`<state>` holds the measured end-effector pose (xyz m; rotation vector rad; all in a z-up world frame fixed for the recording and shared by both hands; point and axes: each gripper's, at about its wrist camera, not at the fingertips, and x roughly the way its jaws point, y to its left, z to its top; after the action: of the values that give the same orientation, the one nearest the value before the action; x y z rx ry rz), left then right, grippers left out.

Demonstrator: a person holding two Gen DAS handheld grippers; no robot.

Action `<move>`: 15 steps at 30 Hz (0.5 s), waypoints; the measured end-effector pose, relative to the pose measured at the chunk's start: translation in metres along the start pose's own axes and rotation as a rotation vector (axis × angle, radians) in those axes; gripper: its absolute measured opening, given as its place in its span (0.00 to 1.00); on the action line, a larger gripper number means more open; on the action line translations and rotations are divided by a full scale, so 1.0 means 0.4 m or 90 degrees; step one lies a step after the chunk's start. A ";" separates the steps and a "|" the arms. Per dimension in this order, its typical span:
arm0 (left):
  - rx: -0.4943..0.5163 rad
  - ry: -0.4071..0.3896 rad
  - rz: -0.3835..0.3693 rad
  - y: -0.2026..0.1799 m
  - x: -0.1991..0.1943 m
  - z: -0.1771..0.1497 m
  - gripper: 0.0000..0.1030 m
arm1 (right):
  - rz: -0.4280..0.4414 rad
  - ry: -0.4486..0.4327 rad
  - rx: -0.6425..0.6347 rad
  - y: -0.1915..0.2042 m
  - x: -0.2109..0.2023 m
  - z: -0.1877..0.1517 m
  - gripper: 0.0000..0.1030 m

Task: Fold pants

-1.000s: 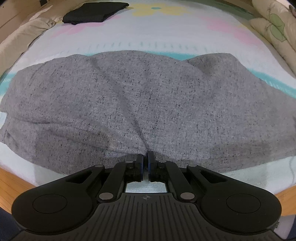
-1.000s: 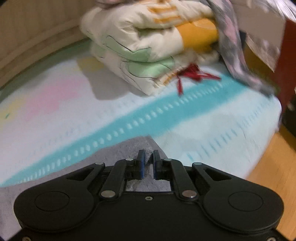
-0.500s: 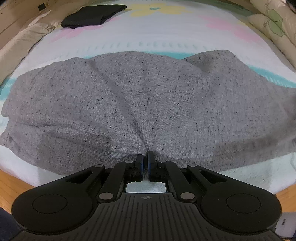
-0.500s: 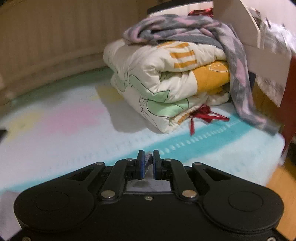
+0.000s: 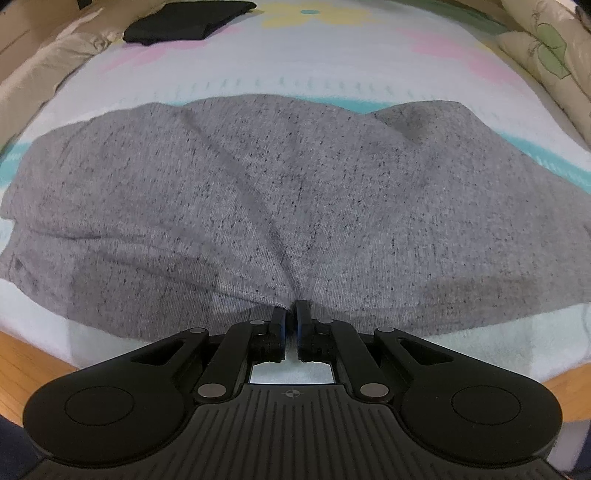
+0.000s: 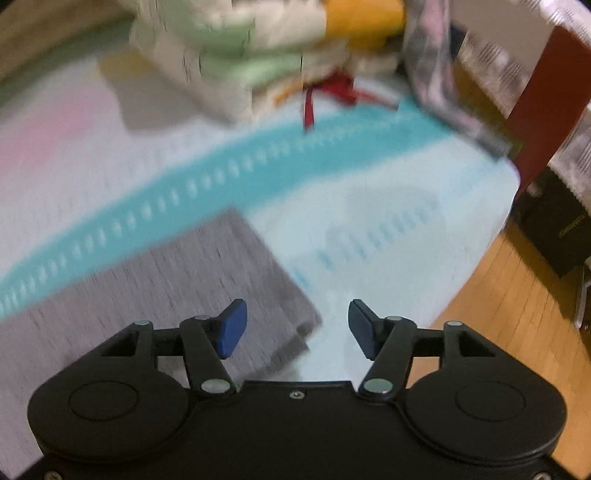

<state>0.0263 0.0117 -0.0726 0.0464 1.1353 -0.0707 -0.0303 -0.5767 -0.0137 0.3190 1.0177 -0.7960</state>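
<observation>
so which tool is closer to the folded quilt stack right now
Right. The right tool hangs open over the corner of the gray pants, facing the folded quilt stack further up the bed. The left tool is shut on the pants' near edge.

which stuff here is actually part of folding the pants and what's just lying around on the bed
Part of the job:
- grey pants, spread on the bed
- left gripper, shut on the pants' near edge
- right gripper, open above a pants corner

Just lying about:
- black folded garment
- folded quilt
- patterned grey cloth draped over it
</observation>
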 end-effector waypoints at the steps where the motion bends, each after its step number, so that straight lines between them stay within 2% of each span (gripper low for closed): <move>1: -0.002 0.003 -0.003 0.008 -0.001 -0.004 0.08 | 0.008 -0.018 -0.004 0.013 -0.010 0.007 0.63; 4: -0.004 0.008 -0.019 0.032 -0.019 -0.016 0.08 | 0.080 -0.064 -0.024 0.076 -0.068 0.008 0.63; 8: -0.011 -0.010 -0.029 0.084 -0.068 -0.032 0.08 | 0.217 -0.092 -0.097 0.206 -0.151 -0.013 0.63; 11: -0.068 -0.040 -0.005 0.160 -0.107 -0.012 0.08 | 0.309 -0.096 -0.183 0.319 -0.198 -0.052 0.63; 15: -0.129 -0.051 0.061 0.285 -0.125 0.042 0.08 | 0.433 -0.108 -0.349 0.496 -0.278 -0.163 0.62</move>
<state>0.0297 0.1259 -0.0198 -0.0818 1.0536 0.1265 0.0400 -0.3542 0.0248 0.1032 0.8481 0.0796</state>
